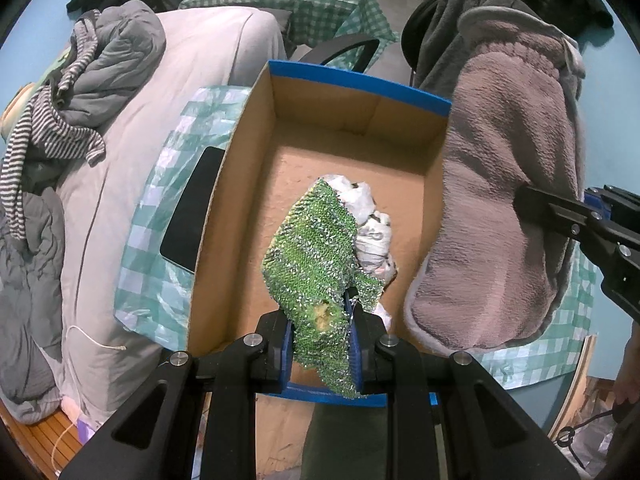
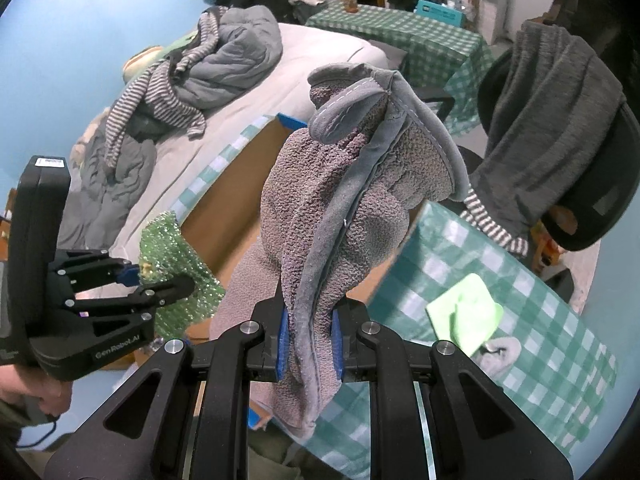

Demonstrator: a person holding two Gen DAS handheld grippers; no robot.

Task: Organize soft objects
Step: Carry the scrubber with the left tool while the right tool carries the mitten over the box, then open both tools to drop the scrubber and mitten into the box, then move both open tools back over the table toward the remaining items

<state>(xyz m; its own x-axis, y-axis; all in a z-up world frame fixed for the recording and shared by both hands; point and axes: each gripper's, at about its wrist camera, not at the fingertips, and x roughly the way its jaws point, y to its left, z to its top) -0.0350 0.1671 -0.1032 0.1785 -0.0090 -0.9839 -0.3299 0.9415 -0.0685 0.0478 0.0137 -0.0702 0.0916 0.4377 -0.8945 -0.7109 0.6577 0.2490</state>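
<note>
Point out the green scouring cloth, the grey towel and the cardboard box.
green scouring cloth (image 1: 316, 236): left wrist view, middle of its sparkly weave.
grey towel (image 2: 340, 216): right wrist view, fuzzy middle beside the seam.
cardboard box (image 1: 320, 104): left wrist view, inner far wall.

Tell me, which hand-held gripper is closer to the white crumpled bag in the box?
Left. The left hand-held gripper hangs just over the white bag; the right hand-held gripper is off beside the box.
</note>
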